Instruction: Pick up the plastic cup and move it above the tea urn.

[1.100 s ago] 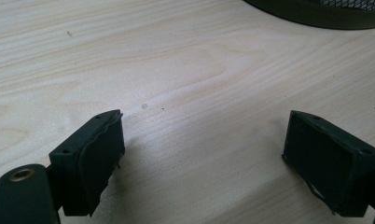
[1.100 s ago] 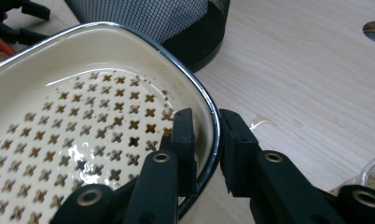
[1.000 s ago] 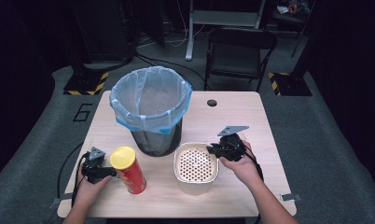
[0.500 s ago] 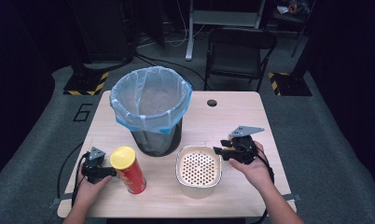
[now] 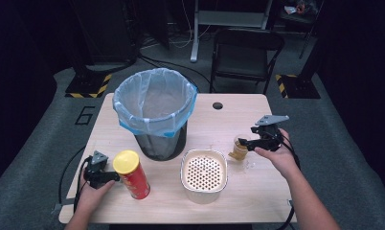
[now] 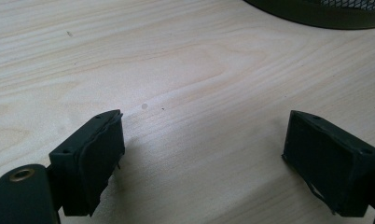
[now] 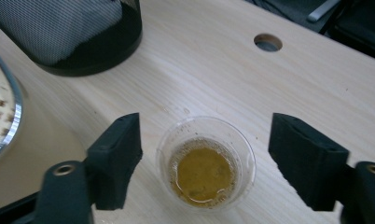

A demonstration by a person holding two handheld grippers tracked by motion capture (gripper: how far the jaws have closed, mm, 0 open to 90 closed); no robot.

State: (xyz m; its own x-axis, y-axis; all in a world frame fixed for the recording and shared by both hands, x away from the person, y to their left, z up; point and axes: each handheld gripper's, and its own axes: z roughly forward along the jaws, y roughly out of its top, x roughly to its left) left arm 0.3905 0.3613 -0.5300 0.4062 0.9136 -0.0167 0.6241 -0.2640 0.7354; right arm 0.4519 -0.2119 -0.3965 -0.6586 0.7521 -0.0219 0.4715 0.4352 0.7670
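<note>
Two open fingers (image 7: 204, 158) astride cup (image 7: 206, 163)

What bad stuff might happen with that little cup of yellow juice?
1. The right gripper has just been opening, with the small clear cup between its jaws but not pressed. A careless squeeze or nudge might tip it and spill the yellow liquid on the table.
2. The white perforated container stands close beside the cup, so a bump there seems possible.
3. The left gripper sits right next to the red can and might knock it over.
</note>
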